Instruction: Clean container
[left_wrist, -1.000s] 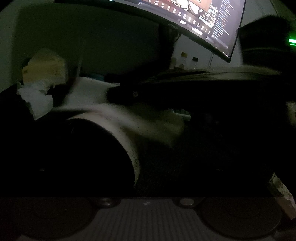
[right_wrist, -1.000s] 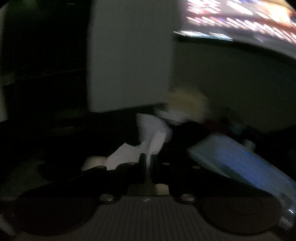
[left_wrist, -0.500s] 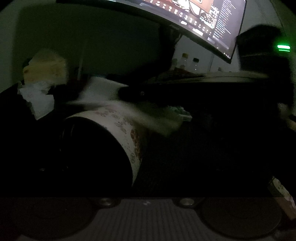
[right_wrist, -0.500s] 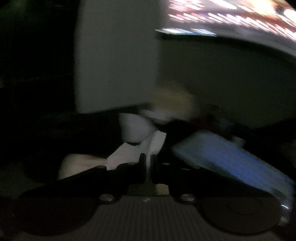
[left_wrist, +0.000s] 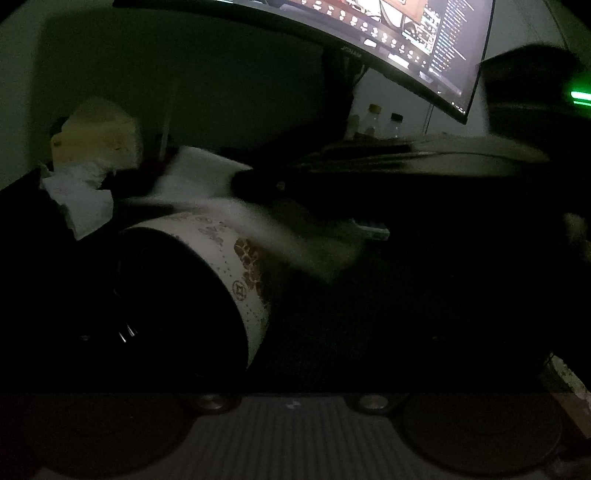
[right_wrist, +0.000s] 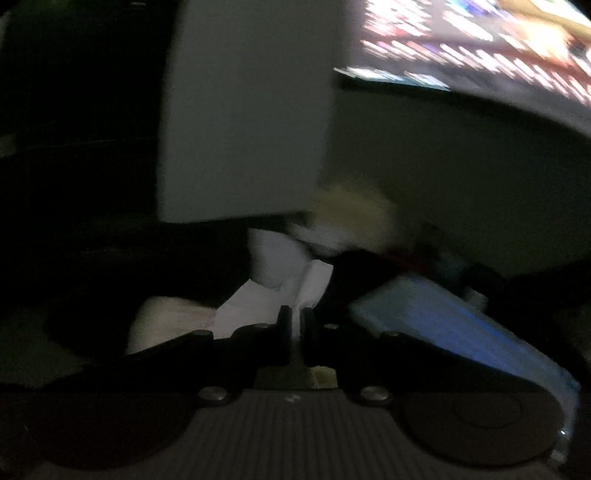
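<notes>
The scene is very dark. In the left wrist view a white round container (left_wrist: 236, 266) with brown print lies tilted, its dark mouth facing the camera, close in front of my left gripper; the left fingers are lost in the dark, so its grip cannot be made out. My right gripper (right_wrist: 295, 319) is shut on a white tissue (right_wrist: 255, 302). In the left wrist view the right gripper's dark body (left_wrist: 388, 177) reaches in from the right and the blurred tissue (left_wrist: 295, 236) sweeps over the container's outer wall.
A curved lit monitor (left_wrist: 406, 44) hangs over the desk. Crumpled tissues (left_wrist: 81, 195) and a yellowish pack (left_wrist: 96, 136) lie at the left. Two small bottles (left_wrist: 384, 123) stand under the monitor. A blue-lit flat object (right_wrist: 461, 325) lies at the right.
The right gripper has kept sweeping the tissue across the container's side, with its view swinging sideways. The container has shifted slightly and its print shows more sharply now.
</notes>
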